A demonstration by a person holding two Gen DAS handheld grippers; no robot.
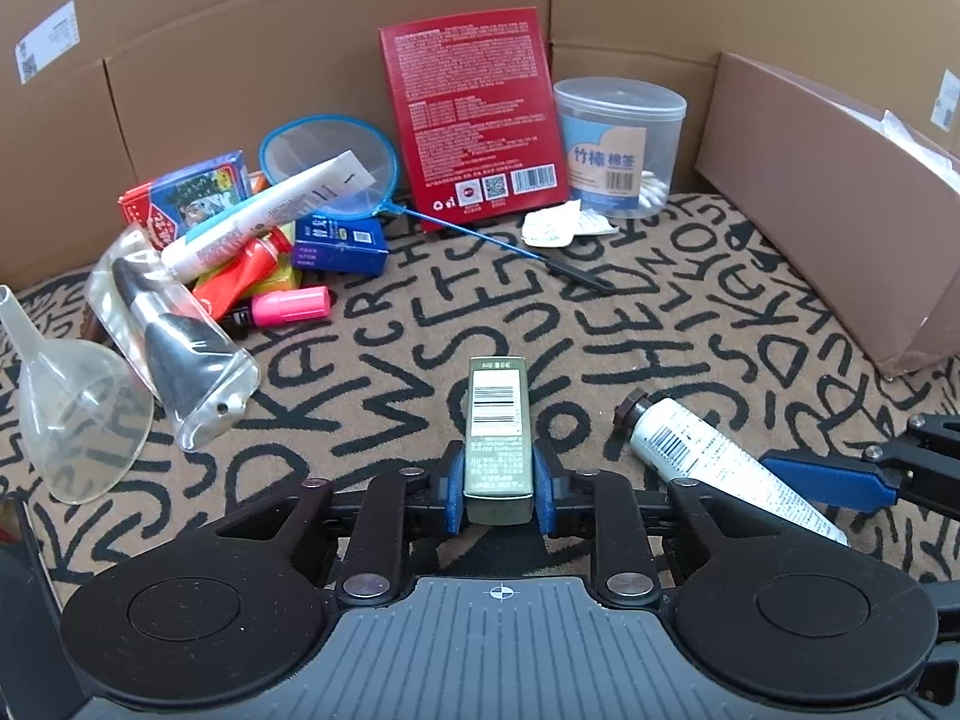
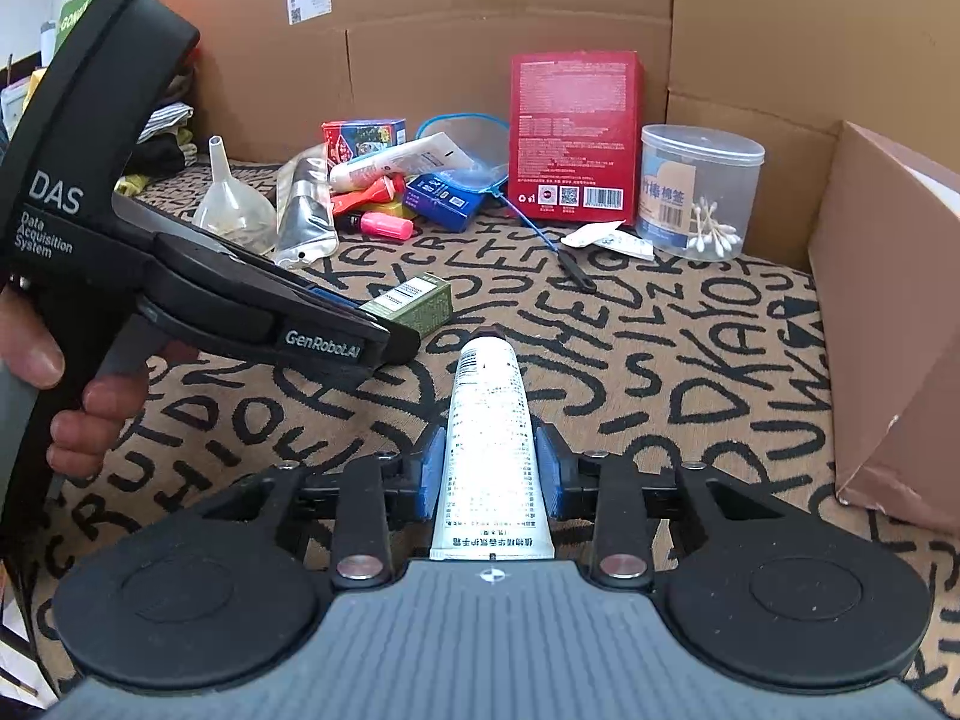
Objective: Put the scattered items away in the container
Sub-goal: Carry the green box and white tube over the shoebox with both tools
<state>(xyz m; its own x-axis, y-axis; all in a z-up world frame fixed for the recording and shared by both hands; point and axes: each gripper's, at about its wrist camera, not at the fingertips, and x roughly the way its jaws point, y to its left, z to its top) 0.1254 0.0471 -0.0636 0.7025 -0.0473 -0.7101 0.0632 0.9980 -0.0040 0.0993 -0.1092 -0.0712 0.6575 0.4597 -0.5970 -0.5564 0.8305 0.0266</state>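
Observation:
My left gripper (image 1: 498, 480) is shut on a slim olive-green box (image 1: 495, 438), held just above the lettered cloth; the box also shows in the right wrist view (image 2: 420, 300). My right gripper (image 2: 489, 474) is shut on a white tube with a black cap (image 2: 487, 438), which also shows in the left wrist view (image 1: 708, 456). The brown cardboard box (image 1: 840, 198) stands at the right, also in the right wrist view (image 2: 894, 324). A pile of scattered items (image 1: 264, 228) lies at the far left.
A red box (image 1: 480, 114) and a clear cotton-swab tub (image 1: 621, 144) stand at the back. A blue net (image 1: 330, 162), a clear funnel (image 1: 78, 420), a clear pouch (image 1: 174, 348) and a pink marker (image 1: 291, 306) lie left. Cardboard walls surround the cloth.

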